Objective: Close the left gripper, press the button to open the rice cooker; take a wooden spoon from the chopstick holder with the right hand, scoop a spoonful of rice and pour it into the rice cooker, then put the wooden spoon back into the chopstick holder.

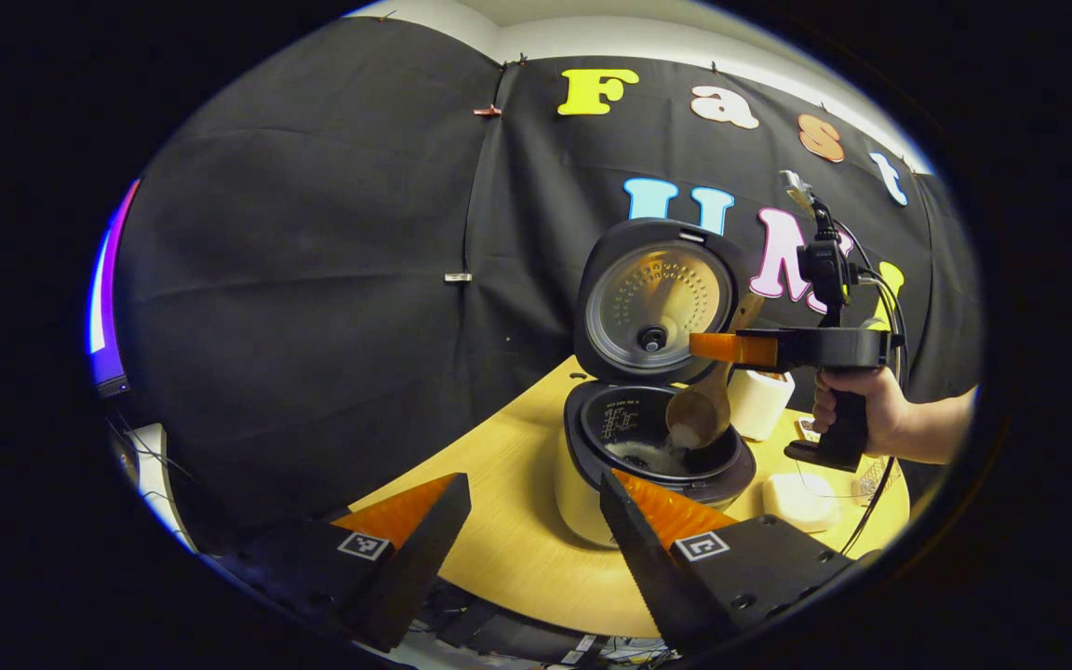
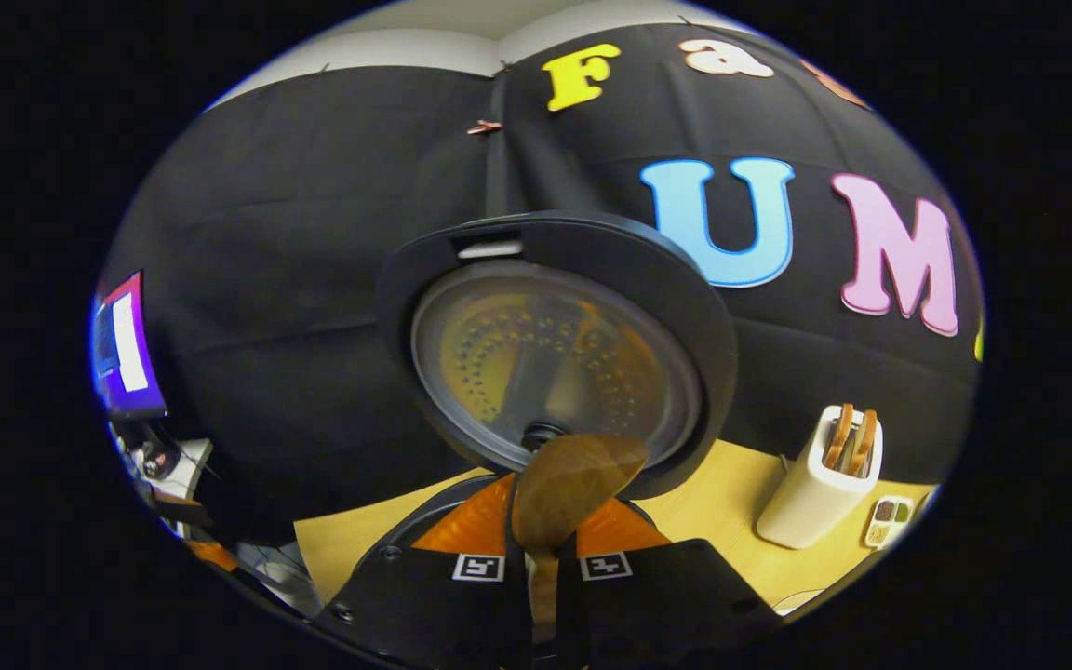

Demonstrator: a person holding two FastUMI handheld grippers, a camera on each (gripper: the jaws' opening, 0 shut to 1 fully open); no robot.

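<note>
Black-bodied right gripper [image 1: 717,347] with pistol handle, cables, square coded marker tags.

Little can be read. Pale printed scale markings stand on the inner wall of the rice cooker [image 1: 624,419] pot, too small to make out. Square black-and-white code tags sit on the left gripper [image 1: 536,521] and on the right gripper [image 2: 541,563]; they carry patterns, not words.
</note>
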